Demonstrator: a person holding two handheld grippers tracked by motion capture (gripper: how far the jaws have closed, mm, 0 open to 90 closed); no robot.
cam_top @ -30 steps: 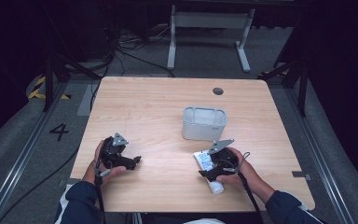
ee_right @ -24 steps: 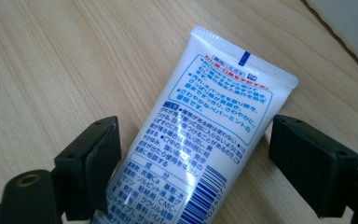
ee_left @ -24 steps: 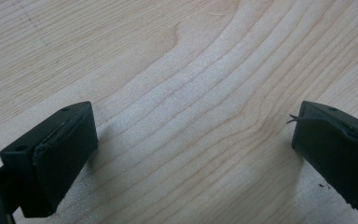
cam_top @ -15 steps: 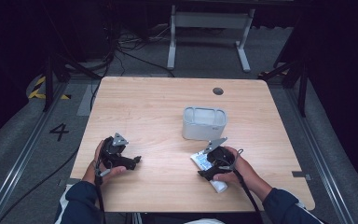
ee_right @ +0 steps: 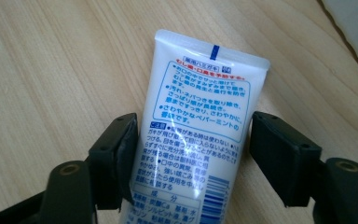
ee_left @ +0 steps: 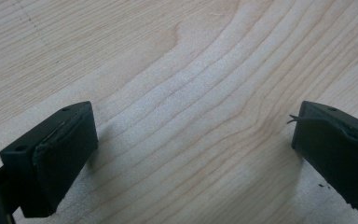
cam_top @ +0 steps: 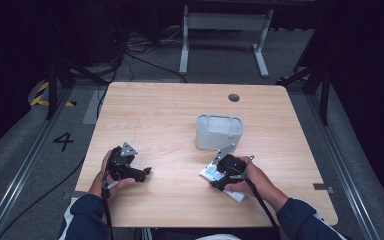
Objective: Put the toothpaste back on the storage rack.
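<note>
A: Tube (cam_top: 215, 173) lies on the tabletop (cam_top: 170, 115) in the high view, under the right hand-held gripper (cam_top: 219, 170), near the white bin (cam_top: 219, 132).

B: Left gripper view: the left hand-held gripper (ee_left: 191, 154) is wide, empty.

A: Right gripper view: jaws have just been closing beside the tube (ee_right: 196, 135), one pad touches. Lifting is left, I think.

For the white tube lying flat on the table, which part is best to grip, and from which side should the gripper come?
Probably grip the tube across its flat printed body, coming from above along its length. It lies flat on the table, so only its two long edges are free. The right gripper straddles them already; its jaws have just been closing, one pad at an edge, the other still apart.
</note>
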